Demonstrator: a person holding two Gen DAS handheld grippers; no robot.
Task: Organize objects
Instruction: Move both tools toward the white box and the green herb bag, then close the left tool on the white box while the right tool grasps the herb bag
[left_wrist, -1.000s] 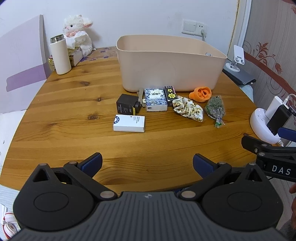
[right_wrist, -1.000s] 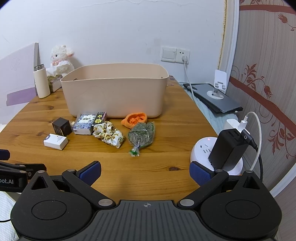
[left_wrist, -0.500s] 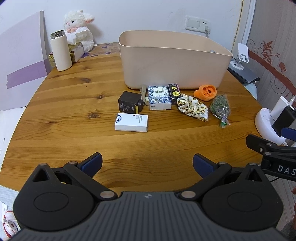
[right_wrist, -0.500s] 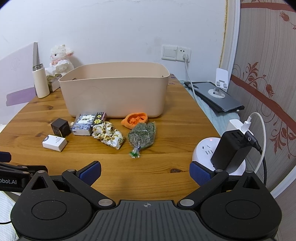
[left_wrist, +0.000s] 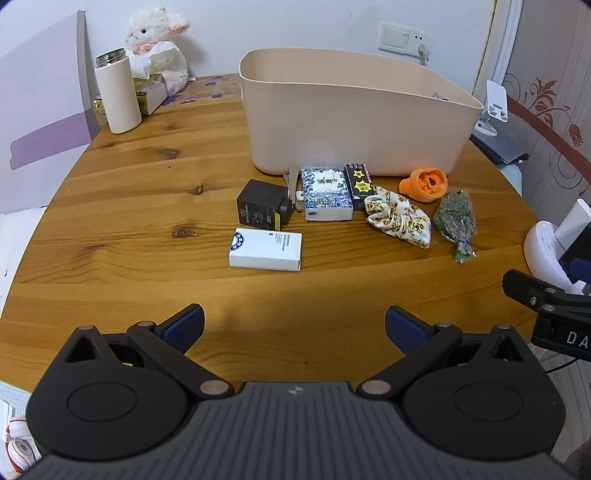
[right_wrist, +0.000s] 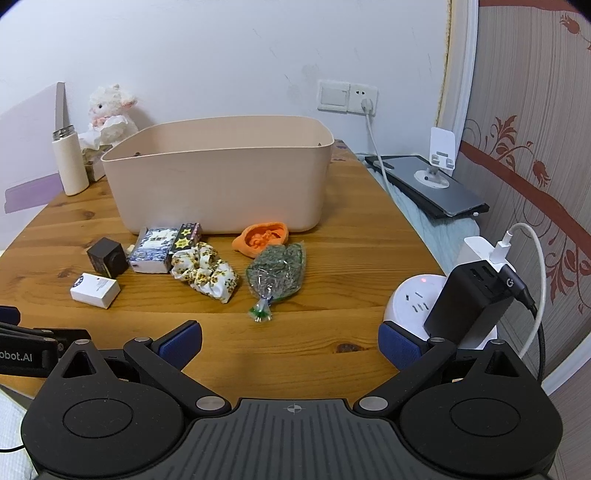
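**Both grippers wide, small items lined up before the bin**

Our left gripper hangs above the near table edge, fingers spread wide, holding nothing. Our right gripper likewise, fingers apart. Beyond the left lies the white box, then the black box, tissue pack, scrunchie, herb bag and orange piece. The beige bin stands just behind them.

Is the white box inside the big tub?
No, the white box lies on the wooden table, in front of the beige tub, apart from it.
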